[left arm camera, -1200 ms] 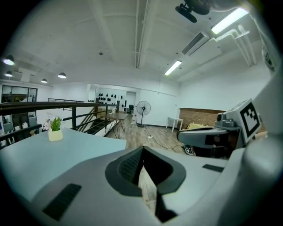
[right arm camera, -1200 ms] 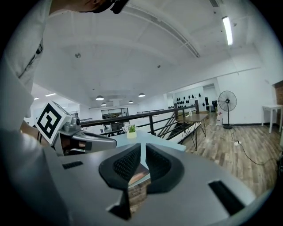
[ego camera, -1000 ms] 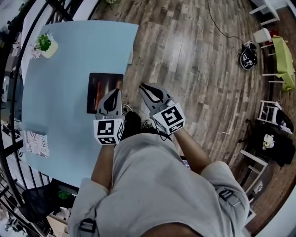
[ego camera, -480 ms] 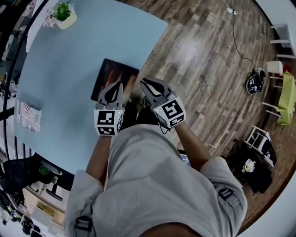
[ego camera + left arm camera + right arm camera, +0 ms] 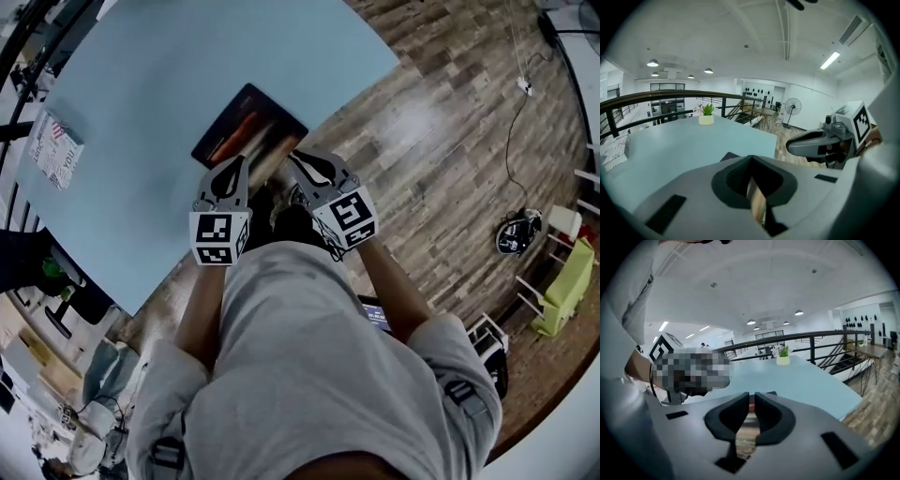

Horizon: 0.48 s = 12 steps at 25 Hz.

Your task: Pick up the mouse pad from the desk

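The mouse pad (image 5: pixel 246 127) is a dark rectangle with an orange-red picture. It lies flat on the light blue desk (image 5: pixel 159 94), close to the desk's near edge. My left gripper (image 5: pixel 236 161) hovers at the pad's near edge, jaws shut and empty. My right gripper (image 5: pixel 296 156) sits just right of it at the pad's near right corner, jaws together with only a thin slit and nothing in it. Just past my left gripper (image 5: pixel 751 157), a dark corner of the pad (image 5: pixel 730 155) peeks out. A sliver of the pad (image 5: pixel 771 393) shows beyond my right gripper (image 5: pixel 752 393).
A small potted plant (image 5: pixel 706 117) stands at the desk's far side. A patterned booklet (image 5: pixel 51 141) lies near the desk's left edge. A dark railing (image 5: pixel 656 96) runs behind the desk. Wooden floor (image 5: pixel 441 141) lies to the right, with a cable and chairs.
Both grippers have come forward and down, side by side, to the mouse pad's near edge. The head view has swung, so the desk now sits at a slant. Jaws unchanged.
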### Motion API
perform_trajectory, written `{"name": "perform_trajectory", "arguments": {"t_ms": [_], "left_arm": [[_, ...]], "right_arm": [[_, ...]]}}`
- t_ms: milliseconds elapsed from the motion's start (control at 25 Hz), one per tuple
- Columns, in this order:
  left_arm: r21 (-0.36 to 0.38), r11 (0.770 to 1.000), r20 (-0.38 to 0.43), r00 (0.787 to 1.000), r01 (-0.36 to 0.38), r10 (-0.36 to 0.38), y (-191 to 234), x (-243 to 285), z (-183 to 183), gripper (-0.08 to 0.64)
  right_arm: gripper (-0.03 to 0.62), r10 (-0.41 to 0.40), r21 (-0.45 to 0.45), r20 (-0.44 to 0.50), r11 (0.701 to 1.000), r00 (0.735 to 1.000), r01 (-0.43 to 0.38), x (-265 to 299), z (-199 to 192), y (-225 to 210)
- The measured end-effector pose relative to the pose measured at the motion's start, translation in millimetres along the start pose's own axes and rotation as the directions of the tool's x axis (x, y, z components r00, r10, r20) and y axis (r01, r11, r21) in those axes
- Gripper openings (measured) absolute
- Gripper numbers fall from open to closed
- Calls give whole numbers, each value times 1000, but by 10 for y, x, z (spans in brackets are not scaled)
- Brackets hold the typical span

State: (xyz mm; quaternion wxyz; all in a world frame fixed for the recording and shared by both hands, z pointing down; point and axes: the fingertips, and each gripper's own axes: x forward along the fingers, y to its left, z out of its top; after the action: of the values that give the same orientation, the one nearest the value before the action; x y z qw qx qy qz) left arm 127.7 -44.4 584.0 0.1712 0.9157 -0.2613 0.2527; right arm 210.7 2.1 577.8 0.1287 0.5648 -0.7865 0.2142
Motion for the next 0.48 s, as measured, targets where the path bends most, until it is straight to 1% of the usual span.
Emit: {"name": "perform_trajectory", "arguments": {"t_ms": [200, 360, 480], "left_arm": [[-43, 996, -13, 997, -78, 77, 85, -124, -259, 12], [-70, 988, -27, 990, -141, 139, 109, -243, -475, 12], [-80, 983, -41, 986, -166, 164, 78, -291, -628, 12]], "right_arm": [[41, 81, -31, -25, 996, 996, -81, 108, -147, 133], [41, 142, -42, -43, 989, 989, -144, 159, -281, 250], [41, 167, -50, -49, 984, 985, -169, 163, -416, 317]]}}
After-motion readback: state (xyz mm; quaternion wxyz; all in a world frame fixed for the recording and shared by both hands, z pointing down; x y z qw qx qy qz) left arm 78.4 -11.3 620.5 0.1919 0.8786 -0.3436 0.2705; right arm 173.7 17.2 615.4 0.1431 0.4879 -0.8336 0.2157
